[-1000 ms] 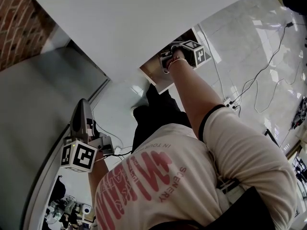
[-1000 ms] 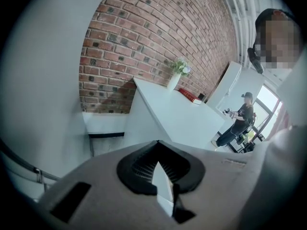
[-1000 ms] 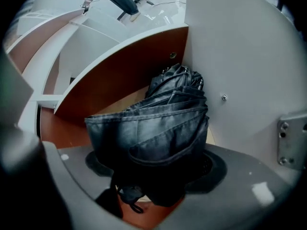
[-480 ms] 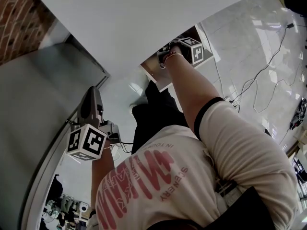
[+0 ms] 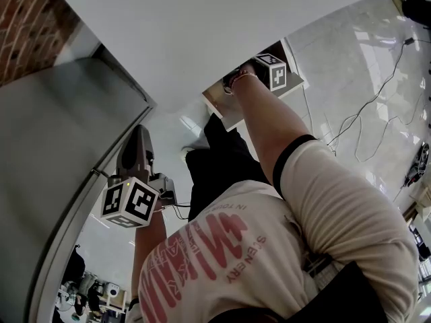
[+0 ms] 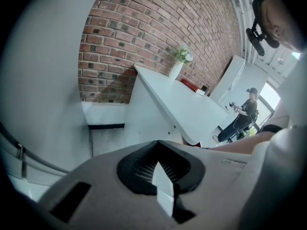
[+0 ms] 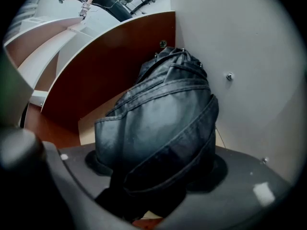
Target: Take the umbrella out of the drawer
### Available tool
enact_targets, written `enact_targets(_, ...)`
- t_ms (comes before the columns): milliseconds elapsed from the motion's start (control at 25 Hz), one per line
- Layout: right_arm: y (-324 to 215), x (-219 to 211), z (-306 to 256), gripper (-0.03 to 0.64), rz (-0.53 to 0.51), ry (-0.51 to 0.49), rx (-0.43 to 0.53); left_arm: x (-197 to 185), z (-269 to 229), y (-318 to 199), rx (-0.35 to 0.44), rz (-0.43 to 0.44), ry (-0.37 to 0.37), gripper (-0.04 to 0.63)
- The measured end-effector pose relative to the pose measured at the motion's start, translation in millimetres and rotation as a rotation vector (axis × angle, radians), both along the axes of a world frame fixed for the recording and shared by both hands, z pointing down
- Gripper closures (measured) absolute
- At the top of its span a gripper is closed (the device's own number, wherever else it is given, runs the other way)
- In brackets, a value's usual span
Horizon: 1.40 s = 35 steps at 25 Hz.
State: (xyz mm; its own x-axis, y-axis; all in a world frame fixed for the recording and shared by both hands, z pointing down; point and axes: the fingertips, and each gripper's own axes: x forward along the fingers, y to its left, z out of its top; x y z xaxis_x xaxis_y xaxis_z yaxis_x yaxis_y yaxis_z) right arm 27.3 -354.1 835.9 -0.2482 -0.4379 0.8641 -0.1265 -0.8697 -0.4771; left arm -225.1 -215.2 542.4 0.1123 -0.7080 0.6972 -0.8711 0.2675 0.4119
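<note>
The folded umbrella (image 7: 158, 123) is dark blue-grey fabric bound by a strap. It fills the right gripper view and lies inside the open drawer (image 7: 96, 71), whose walls are brown wood. My right gripper (image 7: 153, 186) is shut on the umbrella's near end. In the head view the right gripper (image 5: 237, 79) reaches into the drawer (image 5: 225, 113) under the white top, and the umbrella is hidden there. My left gripper (image 5: 138, 150) hangs at the lower left, away from the drawer. Its jaws are together with nothing between them (image 6: 160, 176).
A white cabinet top (image 5: 202, 25) overhangs the drawer. A grey panel (image 5: 47, 153) and a brick wall (image 5: 27, 19) stand at the left. Cables (image 5: 363, 113) trail over the glossy floor on the right. Another person (image 6: 242, 116) stands far off.
My left gripper has drifted up and to the right. The right gripper has stayed in the drawer, almost still.
</note>
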Motion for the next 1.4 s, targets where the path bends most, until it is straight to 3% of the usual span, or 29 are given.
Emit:
enact_targets(280, 0.3, -5.8, 1.0, 0.212, -0.021, 0.019, -0.034, -4.6, -0.4, -1.7, 0.01, -0.013, 0.005, 0.592)
enact_targets(560, -1.3, -2.7, 5.8, 0.215, -0.02, 0.018, -0.002, -4.2, 2.2, 1.7, 0.008, -0.025, 0.002, 0.592)
enact_targets(880, 6.6, -1.6, 2.2, 0.264, -0.066, 0.037, 0.041, 4.4, 8.0, 11.5, 0.022, -0.028, 0.018, 0.592)
enact_targets(1160, 19.4, 6.0, -4.2, 0.32, -0.179, 0.056, 0.053, 7.9, -0.1, 14.2, 0.052, -0.025, 0.025, 0.592)
enact_targets(1400, 26.3, 14.8, -11.9, 0.336, -0.218, 0.068, 0.057, -2.4, -4.8, 23.2, 0.071, -0.07, 0.031, 0.592)
